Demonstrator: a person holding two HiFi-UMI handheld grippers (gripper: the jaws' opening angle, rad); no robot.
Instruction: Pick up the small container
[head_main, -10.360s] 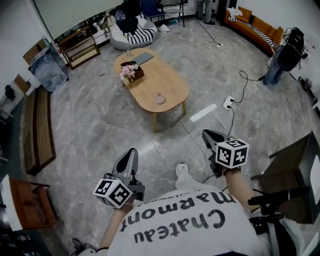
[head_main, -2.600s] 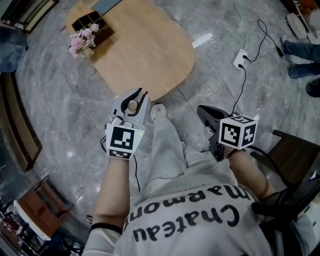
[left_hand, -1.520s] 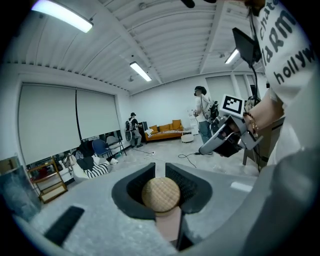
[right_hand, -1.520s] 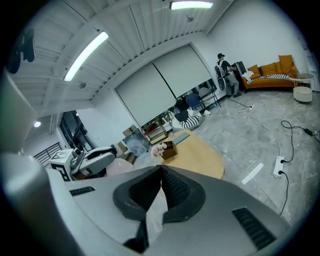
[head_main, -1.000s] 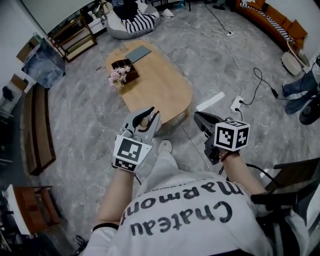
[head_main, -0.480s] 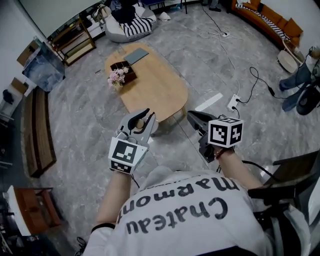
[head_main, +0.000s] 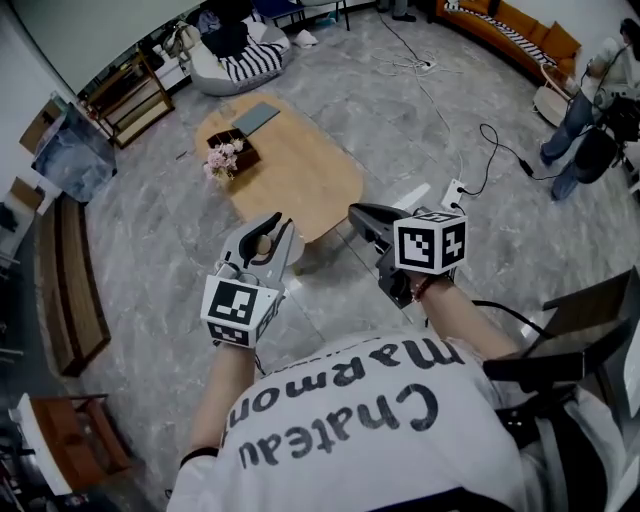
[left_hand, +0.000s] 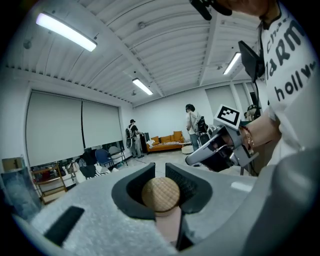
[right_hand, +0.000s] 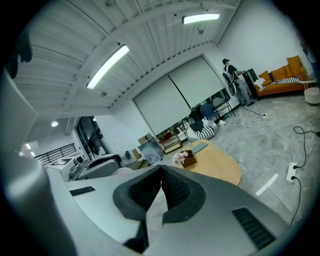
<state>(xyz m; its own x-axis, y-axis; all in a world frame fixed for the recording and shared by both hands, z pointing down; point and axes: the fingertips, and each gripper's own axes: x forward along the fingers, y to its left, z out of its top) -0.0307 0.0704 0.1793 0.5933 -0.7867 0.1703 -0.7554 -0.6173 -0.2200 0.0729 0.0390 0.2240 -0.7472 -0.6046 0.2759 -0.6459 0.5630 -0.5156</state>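
The fingers of the left gripper clasp the small container in the air by the oval wooden tabletop's near edge, above the grey marble floor. The right gripper's fingers are clenched together, empty.

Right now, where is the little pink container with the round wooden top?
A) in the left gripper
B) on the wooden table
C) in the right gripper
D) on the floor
A: the left gripper is shut on the little container, with its wooden top between the jaws; the right gripper is shut and empty.
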